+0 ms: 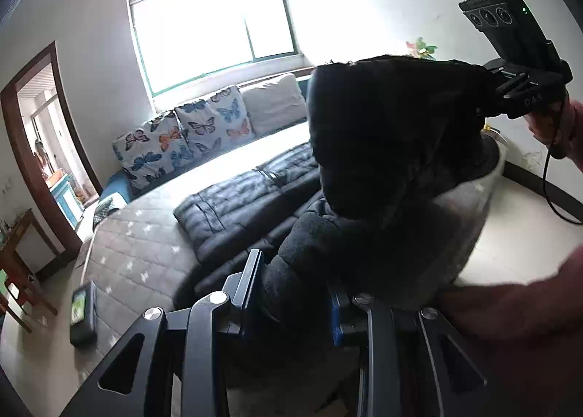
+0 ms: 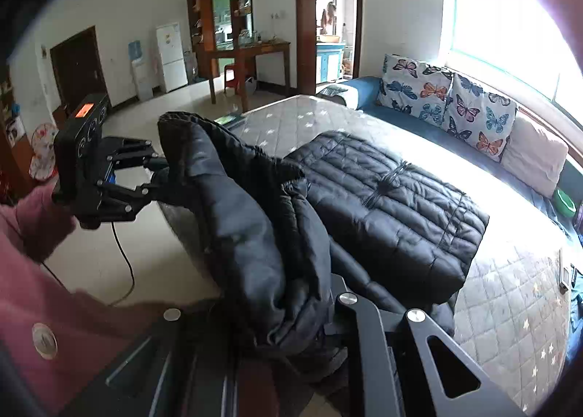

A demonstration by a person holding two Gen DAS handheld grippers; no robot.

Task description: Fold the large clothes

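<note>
- Nearest, the left gripper [image 1: 291, 307] and the right gripper [image 2: 329, 311] are each clamped on the near edge of a black padded coat [image 2: 382, 205], raised off the quilted mattress [image 2: 510, 293].
- The coat's far half lies flat mid-mattress.
- Judged step: carrying the lifted half over; next, lay it squarely on the flat half.
- Beyond, butterfly cushions [image 2: 448, 103] line a sofa under the window [image 1: 211, 27].

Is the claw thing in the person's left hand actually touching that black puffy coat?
Touching. In the left wrist view the left gripper has its fingers closed on a bunched fold of the black coat, with the fabric pinched between them and lifted off the bed.
</note>
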